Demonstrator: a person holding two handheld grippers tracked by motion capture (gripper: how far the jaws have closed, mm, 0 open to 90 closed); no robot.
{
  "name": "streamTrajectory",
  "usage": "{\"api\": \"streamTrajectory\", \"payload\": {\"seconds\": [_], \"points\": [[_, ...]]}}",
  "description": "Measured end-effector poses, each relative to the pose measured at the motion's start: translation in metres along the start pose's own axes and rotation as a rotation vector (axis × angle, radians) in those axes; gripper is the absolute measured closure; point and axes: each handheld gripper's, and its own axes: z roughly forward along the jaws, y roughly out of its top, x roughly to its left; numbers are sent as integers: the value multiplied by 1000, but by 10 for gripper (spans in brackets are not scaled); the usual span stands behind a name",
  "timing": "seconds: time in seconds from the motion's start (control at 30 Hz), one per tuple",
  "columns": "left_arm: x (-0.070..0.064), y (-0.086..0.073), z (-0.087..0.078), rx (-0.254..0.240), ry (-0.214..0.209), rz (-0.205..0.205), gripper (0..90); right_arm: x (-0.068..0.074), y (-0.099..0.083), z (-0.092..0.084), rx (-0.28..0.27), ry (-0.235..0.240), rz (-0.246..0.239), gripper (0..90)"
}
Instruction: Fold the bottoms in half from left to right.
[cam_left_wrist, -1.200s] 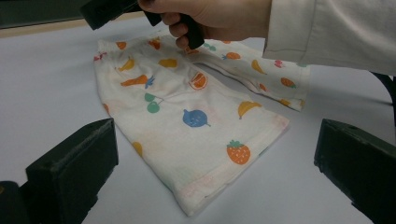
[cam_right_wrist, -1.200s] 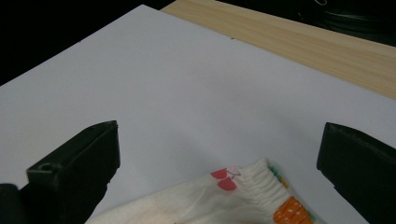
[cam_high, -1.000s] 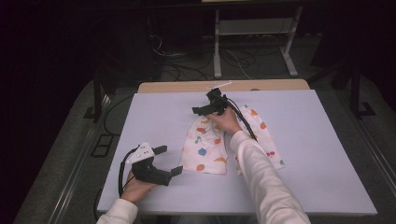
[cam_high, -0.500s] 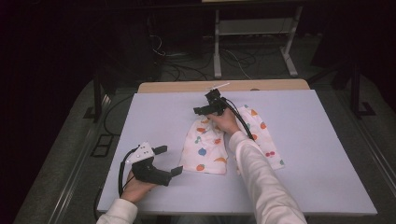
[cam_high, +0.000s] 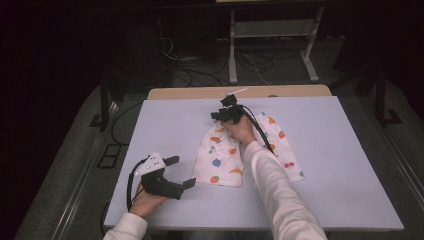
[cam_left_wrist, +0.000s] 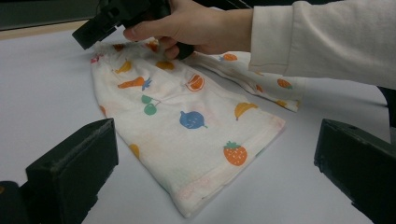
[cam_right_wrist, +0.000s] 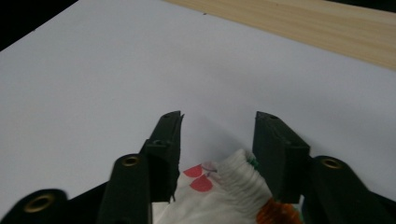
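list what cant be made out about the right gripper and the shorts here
- High view: the right gripper tips are too small, so the grip is unclear.
- Right gripper view: the shorts waistband bunches between the closing jaws; contact is unclear.
- Left gripper view: the hand hides the waistband.

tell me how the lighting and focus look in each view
High view: the table is evenly lit, the room behind nearly black. Left gripper view: the fruit-print cloth is sharp, the near jaws soft. Right gripper view: the right gripper has blurred near parts, and the gathered cloth edge between its jaws is slightly soft.
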Motion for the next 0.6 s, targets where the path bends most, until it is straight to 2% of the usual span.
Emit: {"api": "streamTrajectory", "payload": {"seconds": [0.1,0.3,0.5,0.6], "points": [[0,0,0,1,-1,1,0,0,1,1,9,-3,-9,602],[0,0,0,1,-1,0,0,0,1,1,29,-20,5,681],[0,0,1,2,-2,2,0,-3,0,5,66,-57,28,737],[0,0,0,2,0,0,0,-1,-1,5,74,-67,25,797]]}}
